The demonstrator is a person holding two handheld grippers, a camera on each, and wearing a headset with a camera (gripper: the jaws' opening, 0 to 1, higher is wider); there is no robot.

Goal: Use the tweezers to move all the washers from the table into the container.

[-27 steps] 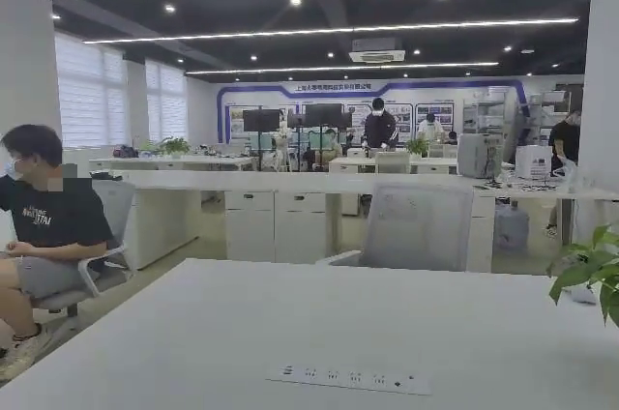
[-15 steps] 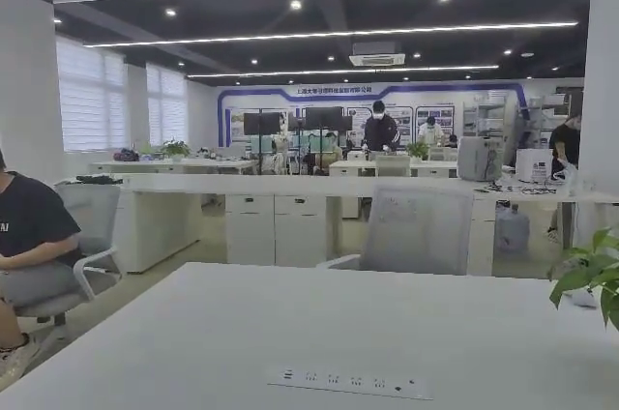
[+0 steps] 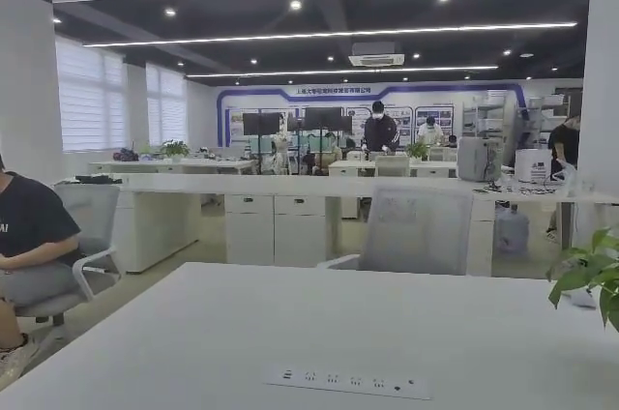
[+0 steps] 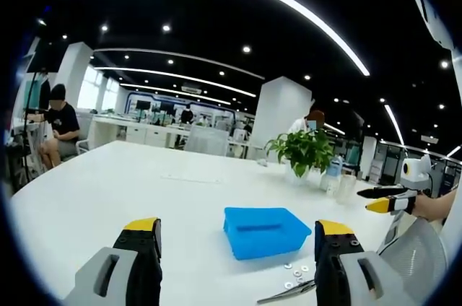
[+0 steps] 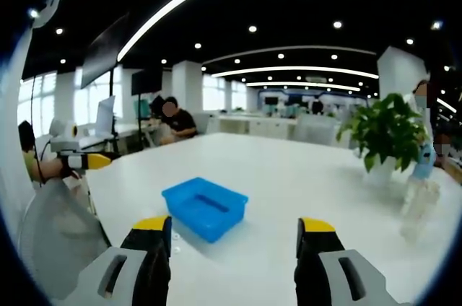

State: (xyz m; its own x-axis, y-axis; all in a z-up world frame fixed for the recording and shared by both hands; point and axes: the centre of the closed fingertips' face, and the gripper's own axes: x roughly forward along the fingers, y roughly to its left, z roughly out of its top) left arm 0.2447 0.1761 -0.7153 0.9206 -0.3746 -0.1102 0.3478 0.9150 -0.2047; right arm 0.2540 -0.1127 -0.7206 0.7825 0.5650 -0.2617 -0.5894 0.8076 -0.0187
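In the left gripper view a blue container (image 4: 266,230) stands on the white table (image 4: 108,198). A few small washers (image 4: 296,270) lie just in front of it, with metal tweezers (image 4: 287,293) beside them. My left gripper (image 4: 238,228) hovers open over the table's near edge, holding nothing. The right gripper (image 4: 380,199) shows at the far right, off the table's side. In the right gripper view the blue container (image 5: 206,208) sits ahead of my open, unladen right gripper (image 5: 233,224). The left gripper (image 5: 85,162) shows at the far left.
A potted plant (image 4: 303,151) and clear bottles (image 5: 417,201) stand on the table beyond the container. A mesh chair back (image 5: 54,237) is close by. The head view faces the office over a white table (image 3: 319,333) with a socket strip (image 3: 348,378); a seated person (image 3: 29,236) is at left.
The head camera has swung slightly, carrying the seated person toward the left edge. Nothing on the table has visibly moved.
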